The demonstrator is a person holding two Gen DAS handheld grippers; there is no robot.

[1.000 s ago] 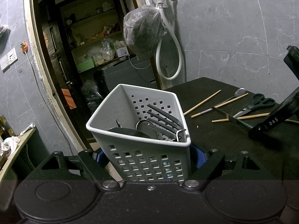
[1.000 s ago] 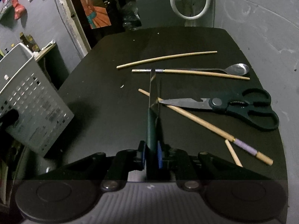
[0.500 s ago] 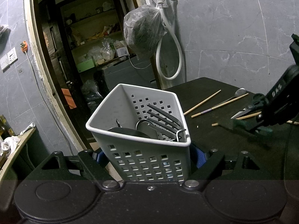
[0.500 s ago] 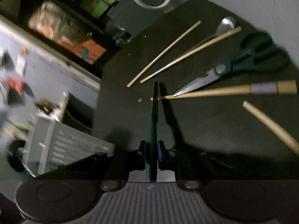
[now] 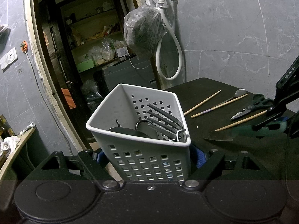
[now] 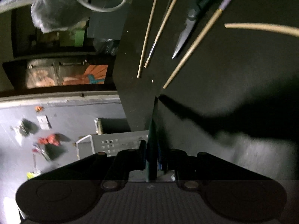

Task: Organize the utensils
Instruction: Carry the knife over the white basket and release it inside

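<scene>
Left gripper (image 5: 147, 160) clamped on the white perforated basket (image 5: 130, 115), blue pads pressed on either side of its lower walls, holding it upright at the near edge of the dark table (image 5: 243, 149). Inside the basket there's a slotted black spatula (image 5: 162, 119) leaning against the far right wall, and beside it a round metal piece and a dark rounded one that I can't identify in this light.

Over on the right, the right gripper (image 6: 152, 155) is closed tight on the green handle of a knife (image 5: 222, 137). From the left camera the blade is flat and pointing towards the basket, its tip just short of the rim, hanging low over the tabletop. The right camera's view is tilted hard over and blurred, and there the knife (image 6: 154, 128) shows edge-on as a thin dark line running forward from the jaws.

Loose on the table beyond the knife: a pair of black-handled scissors (image 5: 250, 107), a metal spoon (image 5: 237, 94) at the far edge, and three chopsticks — a plain one (image 5: 202, 102) nearest the basket, one with a purple band (image 5: 219, 106) lying across the spoon's handle, and a third (image 5: 241, 120) just beside the scissor blades, its far end hidden behind the right gripper
</scene>
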